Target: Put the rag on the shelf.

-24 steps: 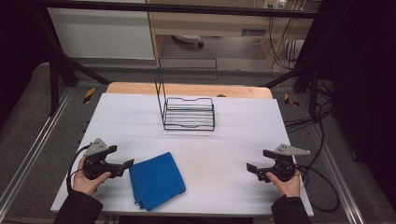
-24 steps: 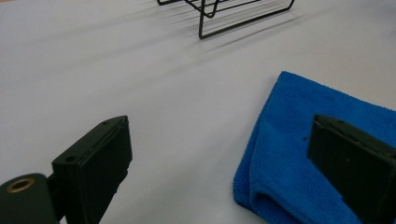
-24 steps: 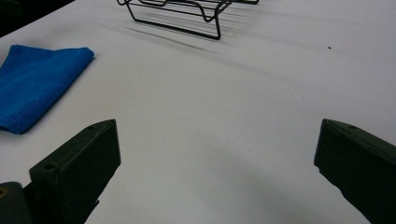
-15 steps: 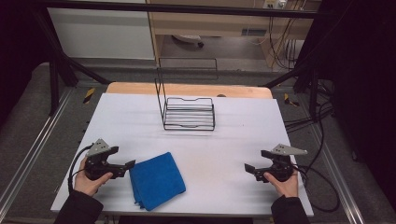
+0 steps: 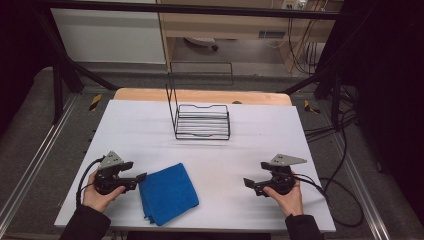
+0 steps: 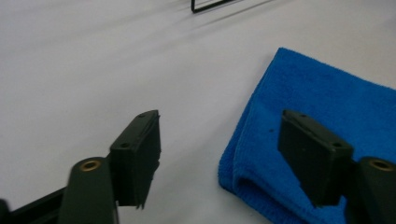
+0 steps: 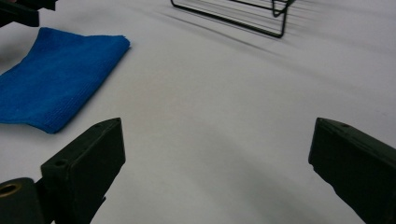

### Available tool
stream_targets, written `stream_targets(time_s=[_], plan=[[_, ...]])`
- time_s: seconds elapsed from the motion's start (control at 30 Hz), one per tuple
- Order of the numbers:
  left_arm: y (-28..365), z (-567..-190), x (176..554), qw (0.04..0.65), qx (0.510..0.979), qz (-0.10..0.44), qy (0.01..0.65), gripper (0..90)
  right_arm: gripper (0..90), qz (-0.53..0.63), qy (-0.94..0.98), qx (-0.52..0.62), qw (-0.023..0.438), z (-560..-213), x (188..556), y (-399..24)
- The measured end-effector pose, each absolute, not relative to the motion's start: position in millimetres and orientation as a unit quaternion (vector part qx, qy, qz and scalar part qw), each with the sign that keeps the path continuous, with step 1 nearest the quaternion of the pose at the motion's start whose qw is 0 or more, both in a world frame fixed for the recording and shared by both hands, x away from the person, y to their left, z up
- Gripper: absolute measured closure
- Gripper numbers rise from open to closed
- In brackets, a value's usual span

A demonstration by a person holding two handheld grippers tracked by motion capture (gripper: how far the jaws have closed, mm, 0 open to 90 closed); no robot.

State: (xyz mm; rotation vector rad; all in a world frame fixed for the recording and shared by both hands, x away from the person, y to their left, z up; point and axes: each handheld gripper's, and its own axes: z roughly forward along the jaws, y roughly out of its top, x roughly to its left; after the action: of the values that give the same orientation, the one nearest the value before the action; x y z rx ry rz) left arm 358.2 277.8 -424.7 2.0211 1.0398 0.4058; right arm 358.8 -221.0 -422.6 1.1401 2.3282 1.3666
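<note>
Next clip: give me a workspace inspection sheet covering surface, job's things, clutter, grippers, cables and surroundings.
Surface: white tabletop, wooden strip at the far edge.
Job's things: folded blue terry cloth lying flat near the front edge; its corner lies between the left jaws.
Clutter: black wire rack, empty, standing farther back.
Grippers: left gripper open at the cloth's edge; right gripper open over bare table.
Cables: black cable trailing off the right side.
Surroundings: dark frame, floor, shelving behind.

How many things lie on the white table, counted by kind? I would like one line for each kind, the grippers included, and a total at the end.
Blue folded cloth: 1
Black wire rack: 1
Grippers: 2, the left gripper with its jaws open at the cloth's edge, and the right gripper open over bare table
Total: 4
</note>
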Motion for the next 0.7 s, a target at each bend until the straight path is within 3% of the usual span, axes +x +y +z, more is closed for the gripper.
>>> stream_targets(time_s=[0.1,0.33,0.53,0.7], plan=[[276.5,-427.2,357.9,0.380,0.809,0.165,0.418,42.9,6.0,0.463,0.798,0.373,0.098,-422.5,358.7,-198.1],[274.6,-432.5,358.6,0.370,0.811,0.147,0.429,58.8,8.7,0.454,0.816,0.348,0.085,-422.0,359.0,-154.7],[270.4,-438.6,359.6,0.358,0.820,0.139,0.424,66.2,9.8,0.435,0.834,0.330,0.070,-424.2,353.7,-112.3],[265.5,-441.9,359.3,0.351,0.827,0.134,0.419,70.7,18.3,0.432,0.842,0.321,0.049,-430.5,351.6,-86.8]])
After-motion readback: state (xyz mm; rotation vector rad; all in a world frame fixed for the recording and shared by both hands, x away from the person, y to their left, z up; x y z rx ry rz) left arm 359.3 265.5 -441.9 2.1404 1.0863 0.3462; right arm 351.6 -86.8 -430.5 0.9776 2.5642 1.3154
